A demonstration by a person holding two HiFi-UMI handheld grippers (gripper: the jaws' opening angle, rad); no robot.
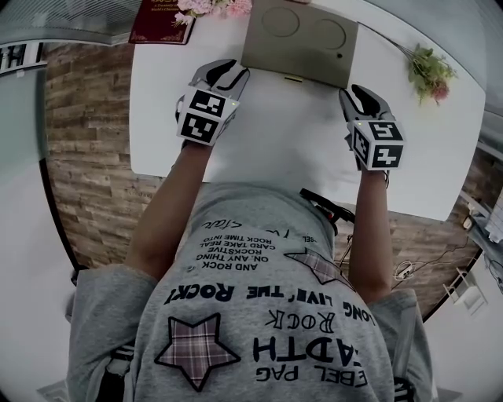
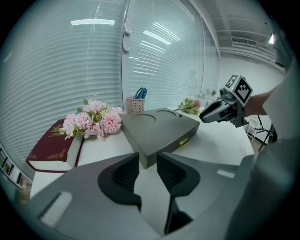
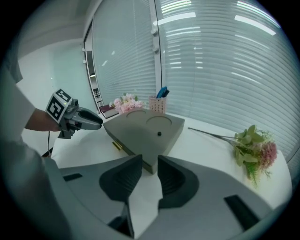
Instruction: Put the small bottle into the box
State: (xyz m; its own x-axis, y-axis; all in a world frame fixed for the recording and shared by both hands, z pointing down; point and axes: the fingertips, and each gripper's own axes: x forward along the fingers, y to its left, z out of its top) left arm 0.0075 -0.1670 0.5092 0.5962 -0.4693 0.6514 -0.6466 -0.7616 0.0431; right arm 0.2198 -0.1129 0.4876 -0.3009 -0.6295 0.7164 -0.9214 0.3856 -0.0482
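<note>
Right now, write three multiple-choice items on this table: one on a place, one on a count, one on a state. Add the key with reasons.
1. Where does the dark red book lie?
A. To the person's left of the grey box
B. On top of the box
C. Under the box

2. How many round recesses mark the box's top?
A. One
B. Two
C. Four

3. What state is the box in?
A. Shut
B. Propped open
C. Top taken off and laid beside it

Key:
1. A: the head view shows the book at the table's far left corner, apart from the box.
2. B: two circles sit side by side on the top.
3. A: the top lies flush in every view, with the latch at its front edge.
</note>
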